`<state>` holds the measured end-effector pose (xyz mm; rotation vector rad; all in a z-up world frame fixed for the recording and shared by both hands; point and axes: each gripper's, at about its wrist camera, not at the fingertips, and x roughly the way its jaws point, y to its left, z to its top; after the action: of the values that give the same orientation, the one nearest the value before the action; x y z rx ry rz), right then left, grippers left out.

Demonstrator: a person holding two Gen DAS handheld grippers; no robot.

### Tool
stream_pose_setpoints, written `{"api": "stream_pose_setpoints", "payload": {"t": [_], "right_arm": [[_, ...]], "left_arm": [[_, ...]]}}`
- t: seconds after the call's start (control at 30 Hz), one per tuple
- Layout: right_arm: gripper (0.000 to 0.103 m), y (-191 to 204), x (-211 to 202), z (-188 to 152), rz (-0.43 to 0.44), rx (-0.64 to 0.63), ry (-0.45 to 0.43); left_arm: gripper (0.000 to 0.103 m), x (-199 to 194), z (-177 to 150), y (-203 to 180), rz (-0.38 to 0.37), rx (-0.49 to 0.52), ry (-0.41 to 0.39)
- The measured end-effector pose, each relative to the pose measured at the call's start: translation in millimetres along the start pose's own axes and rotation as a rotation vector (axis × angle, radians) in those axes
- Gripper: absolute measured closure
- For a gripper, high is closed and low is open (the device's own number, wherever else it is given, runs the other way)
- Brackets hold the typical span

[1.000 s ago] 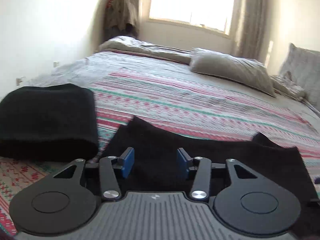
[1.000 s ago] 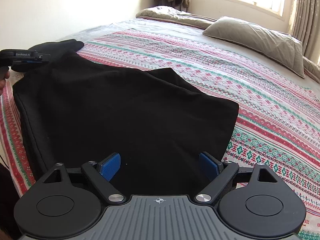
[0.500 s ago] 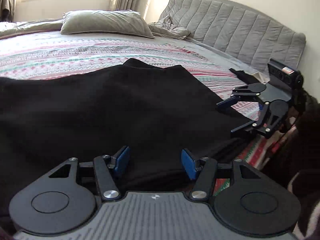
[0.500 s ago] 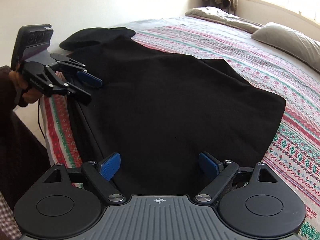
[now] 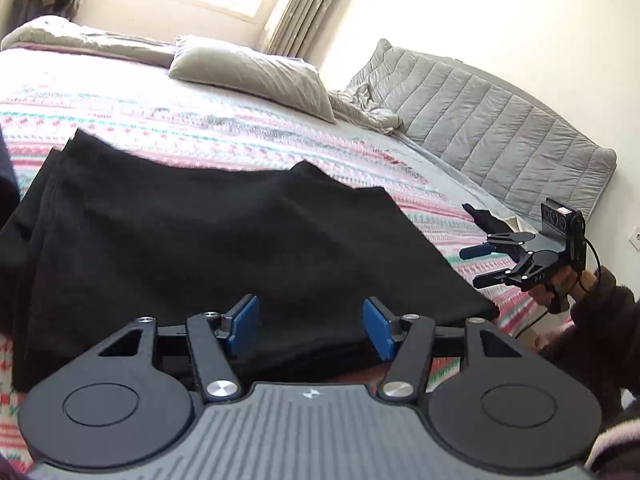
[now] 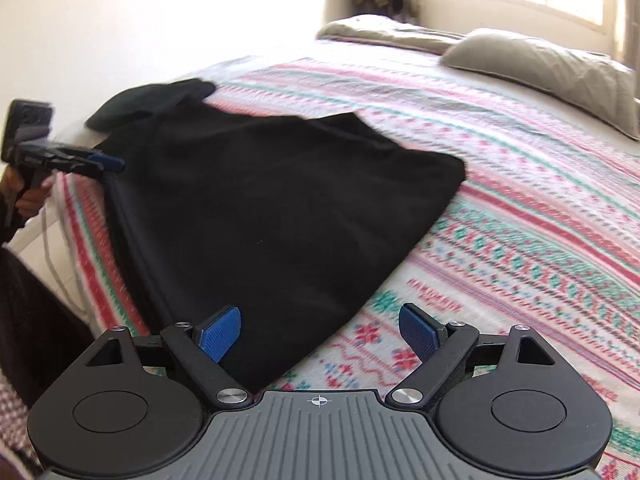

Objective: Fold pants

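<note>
**Both jaws open over half-folded pants**

Black fleece pants [image 5: 224,248], soft and already doubled into a broad slab, lying flat at the near edge of the bed on a striped red, green and white patterned bedspread [image 6: 520,216]. Left gripper [image 5: 308,326] low over the near hem, blue pads spread with nothing pinched between them. Right gripper [image 6: 320,334] poised over the slab's corner, jaws wide and empty, one pad above cloth, the other above bedspread.

Step in hand, by the look of it: lining up on opposite ends of the near edge for another fold. Next move likely calling for both sets of jaws to drop onto the hem, pinch every layer together, then lift and carry it across toward the far edge.

Nearby: a second dark folded garment [image 6: 148,104] touching or just overlapping the far corner, close enough to snag during a carry-over. Grey pillow [image 5: 252,76] and grey quilted headboard [image 5: 492,132] well apart, out of the way.
</note>
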<state>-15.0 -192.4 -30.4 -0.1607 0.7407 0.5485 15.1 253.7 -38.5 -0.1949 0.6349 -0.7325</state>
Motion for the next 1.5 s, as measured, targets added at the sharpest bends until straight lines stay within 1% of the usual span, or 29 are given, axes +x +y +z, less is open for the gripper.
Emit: {"api": "stream_pose_setpoints", "payload": {"t": [0.03, 0.1, 0.17, 0.23, 0.27, 0.33, 0.37, 0.4, 0.47, 0.57, 0.6, 0.67, 0.8, 0.9, 1.0, 1.13, 1.2, 1.27, 1.37, 1.43, 1.5], "right_arm": [[0.015, -5.8, -0.9, 0.7, -0.008, 0.029, -0.004], [0.015, -11.0, 5.8, 6.2, 0.011, 0.087, 0.01], [0.017, -14.9, 13.9, 8.9, 0.042, 0.131, 0.051], [0.017, -18.3, 22.2, 10.6, 0.061, 0.206, 0.105], [0.018, -20.2, 23.2, 10.8, 0.076, 0.237, 0.11], [0.023, -21.5, 20.7, 8.2, 0.121, 0.275, 0.113], [0.03, -22.3, 19.6, 7.1, 0.149, 0.297, 0.118], [0.034, -22.9, 19.0, 4.5, 0.182, 0.324, 0.131], [0.036, -24.0, 17.6, -1.6, 0.217, 0.35, 0.151], [0.039, -22.3, 12.3, -12.1, 0.262, 0.355, 0.16], [0.043, -22.3, 10.5, -15.3, 0.285, 0.365, 0.162], [0.046, -23.2, 7.9, -21.3, 0.326, 0.397, 0.167], [0.056, -28.5, 6.6, -27.8, 0.406, 0.496, 0.182], [0.06, -32.0, 6.2, -25.6, 0.423, 0.537, 0.176], [0.061, -34.3, 1.9, -18.7, 0.452, 0.55, 0.148], [0.061, -33.6, -4.1, -4.0, 0.492, 0.553, 0.093], [0.061, -32.3, -2.0, 3.3, 0.496, 0.547, 0.082], [0.061, -33.5, 0.1, 5.9, 0.498, 0.55, 0.079], [0.061, -36.6, 2.6, 9.6, 0.499, 0.552, 0.072], [0.059, -42.8, 0.1, 8.3, 0.483, 0.55, 0.061], [0.058, -51.2, -2.4, 5.2, 0.432, 0.552, 0.047]], "left_arm": [[0.026, 4.8, 3.4, -4.4, -0.003, 0.007, -0.001], [0.023, 15.9, 8.2, -16.5, 0.001, 0.032, 0.001], [0.02, 27.5, 12.7, -28.5, 0.0, 0.053, 0.007], [0.015, 41.4, 16.1, -42.1, 0.003, 0.07, 0.01], [0.015, 49.4, 17.5, -48.7, -0.001, 0.074, 0.015], [0.014, 62.7, 17.7, -58.9, -0.007, 0.07, 0.033], [0.014, 70.2, 18.0, -64.9, -0.009, 0.076, 0.047], [0.014, 75.4, 15.9, -70.8, -0.011, 0.088, 0.056], [0.013, 84.5, 13.5, -84.7, -0.018, 0.129, 0.068], [0.008, 91.8, 8.4, -101.6, -0.043, 0.171, 0.061], [0.008, 95.0, 6.8, -105.7, -0.058, 0.171, 0.064], [0.008, 101.9, 3.7, -113.0, -0.081, 0.18, 0.083], [0.008, 110.5, -4.1, -129.5, -0.089, 0.27, 0.116], [0.008, 118.8, -6.9, -144.7, -0.087, 0.33, 0.122], [0.008, 122.7, -10.8, -160.9, -0.1, 0.391, 0.118], [0.008, 130.3, -13.2, -182.8, -0.091, 0.447, 0.103], [0.008, 137.0, -15.0, -192.9, -0.058, 0.464, 0.087], [0.011, 147.7, -18.0, -202.3, 0.003, 0.464, 0.083], [0.022, 163.4, -25.4, -212.6, 0.08, 0.47, 0.09], [0.041, 171.6, -29.8, -216.1, 0.151, 0.476, 0.105], [0.043, 175.0, -33.1, -214.4, 0.203, 0.454, 0.114]]}}
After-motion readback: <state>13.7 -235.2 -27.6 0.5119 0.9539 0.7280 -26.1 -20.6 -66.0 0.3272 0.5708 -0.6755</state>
